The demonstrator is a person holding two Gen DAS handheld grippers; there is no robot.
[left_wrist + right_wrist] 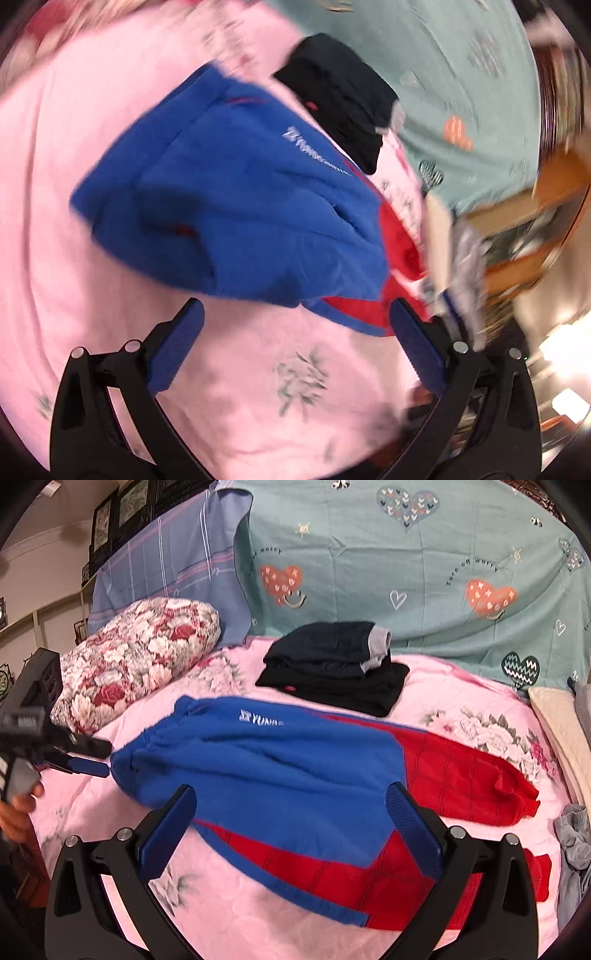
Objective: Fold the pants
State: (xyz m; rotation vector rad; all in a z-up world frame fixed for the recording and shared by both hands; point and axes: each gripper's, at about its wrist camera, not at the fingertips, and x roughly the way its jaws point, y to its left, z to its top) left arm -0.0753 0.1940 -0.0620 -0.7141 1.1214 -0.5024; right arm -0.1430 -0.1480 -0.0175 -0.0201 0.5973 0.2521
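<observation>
A pair of blue-and-red pants [280, 775] was seen spread flat across a pink floral bedspread [258, 915], the blue waistband end lying toward the left of the right wrist view and the red legs trailing off to the right. White lettering was visible near the waistband. Behind the pants, and apart from them, a stack of folded dark clothes [332, 664] rested on the bedspread, in front of a teal sheet printed with hearts [406, 572]. A rose-patterned pillow [136, 653] lay to the left of the stack.

The right gripper [291, 834] was held low over the near edge of the pants, its blue-padded jaws spread wide with nothing between them. In the same view the left gripper [105, 762] was seen at the far left, its tips just beside the waistband corner; whether the cloth was touched could not be told from that angle. A hand [18, 808] was partly visible below it.

The left wrist view was heavily blurred. There the left gripper [295, 328] was shown with its jaws wide apart and empty, the blue pants [229, 221] lying just ahead of the fingertips on the bedspread [258, 406], with the dark clothes [340, 99] beyond.
</observation>
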